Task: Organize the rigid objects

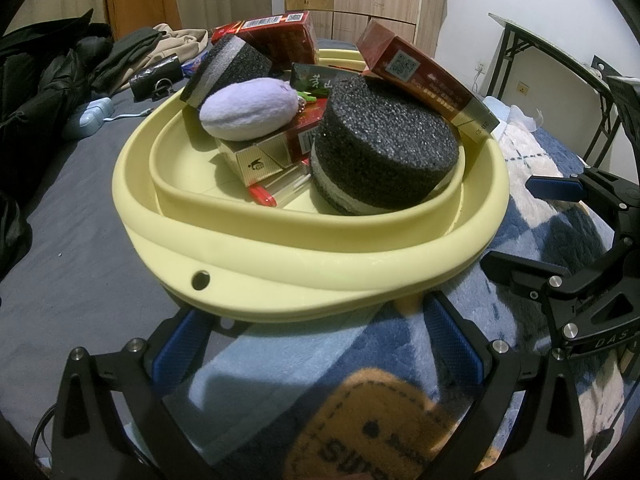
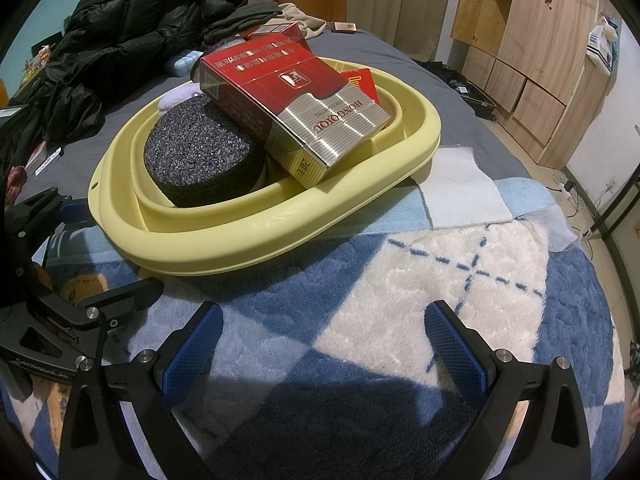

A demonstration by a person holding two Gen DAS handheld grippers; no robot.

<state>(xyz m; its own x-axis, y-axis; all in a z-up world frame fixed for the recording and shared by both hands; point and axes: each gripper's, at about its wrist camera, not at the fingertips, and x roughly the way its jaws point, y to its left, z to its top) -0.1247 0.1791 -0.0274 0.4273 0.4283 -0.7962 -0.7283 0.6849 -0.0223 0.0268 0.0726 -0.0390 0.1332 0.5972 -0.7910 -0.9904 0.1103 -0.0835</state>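
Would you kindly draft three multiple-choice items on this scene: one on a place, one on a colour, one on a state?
1. Where does the purple plush lie?
A. on a gold-ended box in the basin
B. on the blanket
C. between gripper fingers

2. What colour is the basin?
A. blue
B. pale yellow
C. red

3. How does the right gripper stand?
A. shut on a box
B. shut on nothing
C. open, holding nothing

Answers: 1 A, the left view shows it atop the box; 2 B, its rim shows pale yellow in both views; 3 C, its fingers stand apart over the blanket.
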